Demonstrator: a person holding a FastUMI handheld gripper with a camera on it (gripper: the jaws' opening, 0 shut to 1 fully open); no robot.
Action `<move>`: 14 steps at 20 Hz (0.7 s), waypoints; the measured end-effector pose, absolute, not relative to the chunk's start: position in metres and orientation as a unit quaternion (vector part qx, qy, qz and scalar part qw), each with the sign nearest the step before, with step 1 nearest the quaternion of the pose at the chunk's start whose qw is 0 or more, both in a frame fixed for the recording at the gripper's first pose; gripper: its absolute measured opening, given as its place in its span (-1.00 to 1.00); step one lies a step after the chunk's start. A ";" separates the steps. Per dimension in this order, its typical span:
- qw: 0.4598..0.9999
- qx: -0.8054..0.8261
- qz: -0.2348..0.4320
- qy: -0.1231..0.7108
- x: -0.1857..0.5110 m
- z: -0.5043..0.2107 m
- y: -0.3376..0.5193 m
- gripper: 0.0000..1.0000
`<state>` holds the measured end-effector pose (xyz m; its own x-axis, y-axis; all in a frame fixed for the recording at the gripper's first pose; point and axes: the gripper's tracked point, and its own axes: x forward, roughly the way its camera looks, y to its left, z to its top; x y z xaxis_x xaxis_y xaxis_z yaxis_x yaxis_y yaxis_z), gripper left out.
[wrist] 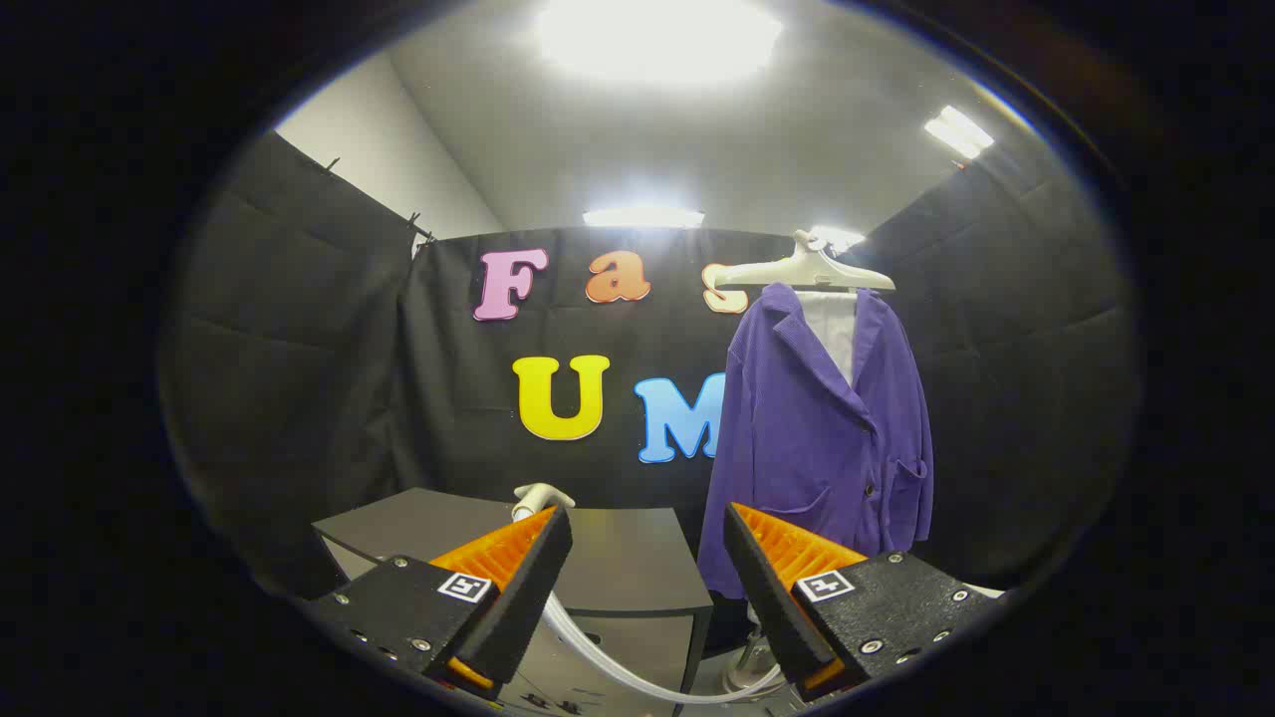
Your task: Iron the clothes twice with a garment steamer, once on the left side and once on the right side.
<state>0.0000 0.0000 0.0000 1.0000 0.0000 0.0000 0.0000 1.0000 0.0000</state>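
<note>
Facing the booth's back wall in the gripper view, the gripper (647, 543) stands wide open and holds nothing; a clear gap separates its two fingers.

The steamer head (541, 495) rests on the far side of a grey surface (637, 563), its pale nozzle just showing above the left finger (518, 588). A clear hose (618, 662) runs from it down the front of the surface, between the fingers, and curls toward the floor. Judgement: the head is parked where a straight reach forward would meet it, and the open fingers suit an approach, not a carry.

The jacket (812, 448) hangs on a pale hanger (805, 269) beyond the right finger (772, 588), well apart from the steamer head. It is purple, finely ribbed, with an open collar over a white lining, a button at the front and patch pockets low down. It hangs free and facing the gripper, which leaves both front panels open to a pass.

Judgement: steaming is not begun; the steamer is untouched.
</note>
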 end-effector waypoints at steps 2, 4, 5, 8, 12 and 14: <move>1.000 0.002 -0.006 0.006 0.006 -0.008 -0.004 0.89; 1.000 -0.012 -0.019 0.016 0.011 -0.017 -0.012 0.89; 0.999 -0.023 -0.023 0.021 0.011 -0.022 -0.017 0.90; 0.999 -0.036 -0.014 0.034 0.011 -0.029 -0.019 0.89; 0.998 -0.043 0.011 0.036 0.009 -0.025 -0.024 0.89; 0.998 -0.039 0.021 0.036 0.006 -0.015 -0.028 0.90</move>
<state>0.0056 -0.0284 -0.0146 0.9965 0.0399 -0.0739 -0.0455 0.9961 -0.0761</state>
